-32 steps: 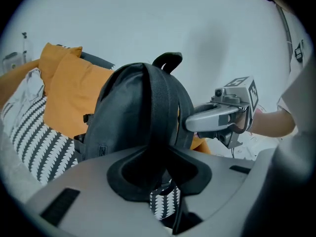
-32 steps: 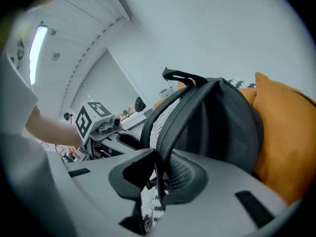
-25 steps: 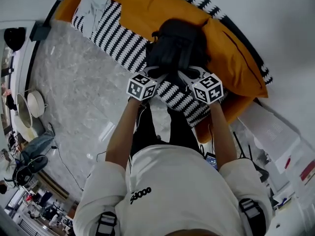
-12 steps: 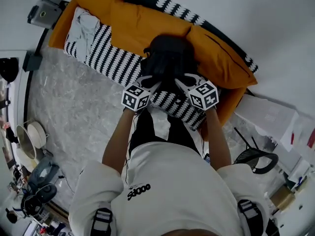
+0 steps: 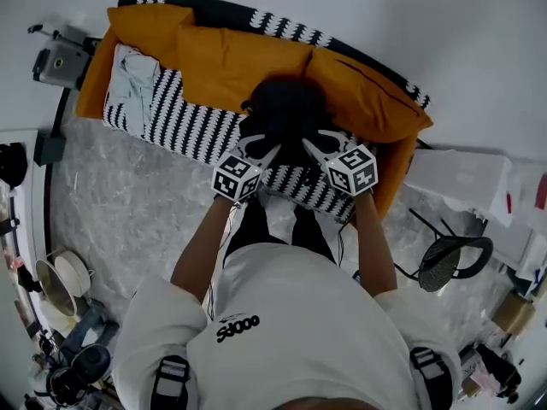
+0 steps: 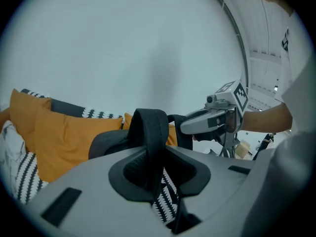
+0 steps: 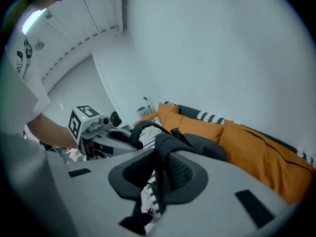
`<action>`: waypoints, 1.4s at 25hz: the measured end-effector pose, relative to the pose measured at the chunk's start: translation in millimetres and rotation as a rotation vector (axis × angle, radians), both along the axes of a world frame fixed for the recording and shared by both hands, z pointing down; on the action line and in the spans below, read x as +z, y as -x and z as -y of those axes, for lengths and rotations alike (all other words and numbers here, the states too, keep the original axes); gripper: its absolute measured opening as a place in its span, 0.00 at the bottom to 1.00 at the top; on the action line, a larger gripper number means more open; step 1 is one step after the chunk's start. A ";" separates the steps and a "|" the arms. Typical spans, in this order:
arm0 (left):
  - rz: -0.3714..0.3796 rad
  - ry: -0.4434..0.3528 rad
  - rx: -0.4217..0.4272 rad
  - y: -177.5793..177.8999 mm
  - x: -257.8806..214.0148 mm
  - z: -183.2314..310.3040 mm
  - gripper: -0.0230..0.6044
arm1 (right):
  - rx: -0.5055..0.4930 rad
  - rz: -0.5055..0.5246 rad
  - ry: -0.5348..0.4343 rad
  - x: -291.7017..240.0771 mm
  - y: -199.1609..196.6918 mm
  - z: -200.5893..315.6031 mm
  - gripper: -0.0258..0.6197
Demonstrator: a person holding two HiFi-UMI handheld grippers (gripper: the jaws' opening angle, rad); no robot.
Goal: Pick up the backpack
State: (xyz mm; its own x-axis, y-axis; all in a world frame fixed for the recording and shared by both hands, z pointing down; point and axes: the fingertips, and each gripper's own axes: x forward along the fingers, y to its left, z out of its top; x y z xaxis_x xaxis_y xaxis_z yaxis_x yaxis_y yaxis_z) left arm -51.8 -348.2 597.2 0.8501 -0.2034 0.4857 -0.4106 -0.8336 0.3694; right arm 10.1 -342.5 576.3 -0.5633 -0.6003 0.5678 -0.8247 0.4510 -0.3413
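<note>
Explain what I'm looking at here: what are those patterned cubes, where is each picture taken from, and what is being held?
There is no robot arm here. A person holds a two-jaw gripper in each hand, and the patterned cubes are parts of those grippers. The head view looks steeply down from the person's head. It shows the left gripper and the right gripper reaching to a black backpack at a sofa with orange cushions and a striped cover. The other two pictures come from a camera riding on each gripper, looking along its jaws. In the left gripper view a black strap of the backpack is pinched between the jaws, which are closing. In the right gripper view the jaws are clamped on a second strap.
</note>
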 end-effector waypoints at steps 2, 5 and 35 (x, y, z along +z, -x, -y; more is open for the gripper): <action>-0.004 -0.038 0.015 -2.4 -10.6 1.1 0.17 | 0.021 -0.003 -0.017 -7.8 -0.2 -0.6 0.17; -0.017 -0.082 -0.002 -1.9 -30.0 6.3 0.16 | 0.046 -0.012 -0.034 -16.9 0.1 -6.2 0.17; -0.153 -0.591 -0.146 15.9 -268.0 -23.8 0.13 | -0.081 0.028 -0.471 -217.0 43.0 -49.7 0.15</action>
State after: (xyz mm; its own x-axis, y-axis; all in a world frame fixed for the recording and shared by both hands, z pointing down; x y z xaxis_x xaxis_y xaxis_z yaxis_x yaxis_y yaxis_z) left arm -67.8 -324.4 329.2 0.8442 -0.5197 0.1311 -0.5145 -0.8543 -0.0735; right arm -32.9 -292.8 359.3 -0.6297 -0.7425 0.2285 -0.7742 0.6240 -0.1059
